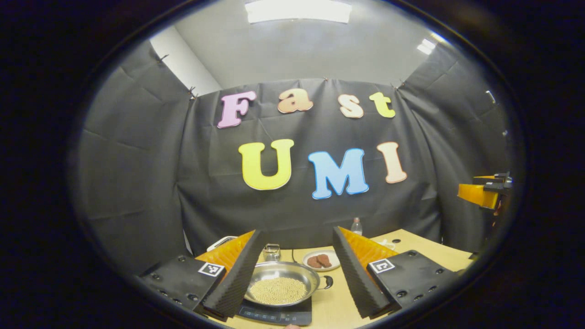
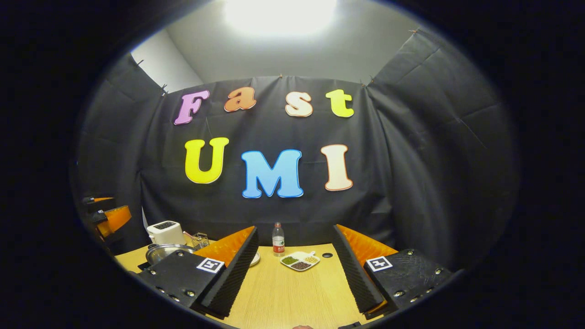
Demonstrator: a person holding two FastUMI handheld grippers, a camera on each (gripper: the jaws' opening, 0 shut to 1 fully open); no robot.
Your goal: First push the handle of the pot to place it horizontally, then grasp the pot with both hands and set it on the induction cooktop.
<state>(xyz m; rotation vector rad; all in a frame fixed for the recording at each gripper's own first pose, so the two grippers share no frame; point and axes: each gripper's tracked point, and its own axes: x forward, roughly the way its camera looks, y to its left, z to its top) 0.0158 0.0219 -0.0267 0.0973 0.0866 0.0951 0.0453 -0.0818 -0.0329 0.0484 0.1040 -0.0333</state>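
Pot (image 1: pixel 282 283): we list it as a shallow, shiny metal pan, round, holding a bed of small pale beans (image 1: pixel 278 290). It sits on the dark induction cooktop (image 1: pixel 279 314) at the near edge of the wooden counter (image 1: pixel 338 301), seen in the left gripper view between the two fingers of the left claw (image 1: pixel 292 274). One small loop handle (image 1: pixel 327 282) shows on its right side and points right, so we take the handle axis to run left to right; the opposite handle is hidden behind a finger.

Left claw: fingers spread wide, holding nothing, raised above the pot and apart from it.

Right claw (image 2: pixel 295 269): fingers likewise spread wide and empty, over bare counter (image 2: pixel 283 292); we also see it at the far right edge of the left gripper view.

Surroundings, left gripper view: small glass jar (image 1: pixel 272 252) just behind the pot; white plate with brown pieces (image 1: pixel 321 260) to the far right of it; clear bottle (image 1: pixel 356 226) at the back wall.

Surroundings, right gripper view: pot rim (image 2: pixel 167 250) at left, partly behind a finger; white toaster (image 2: pixel 165 232) and wire basket (image 2: pixel 199 239) behind it; bottle (image 2: pixel 278 239); divided dish of grains (image 2: pixel 300 261).
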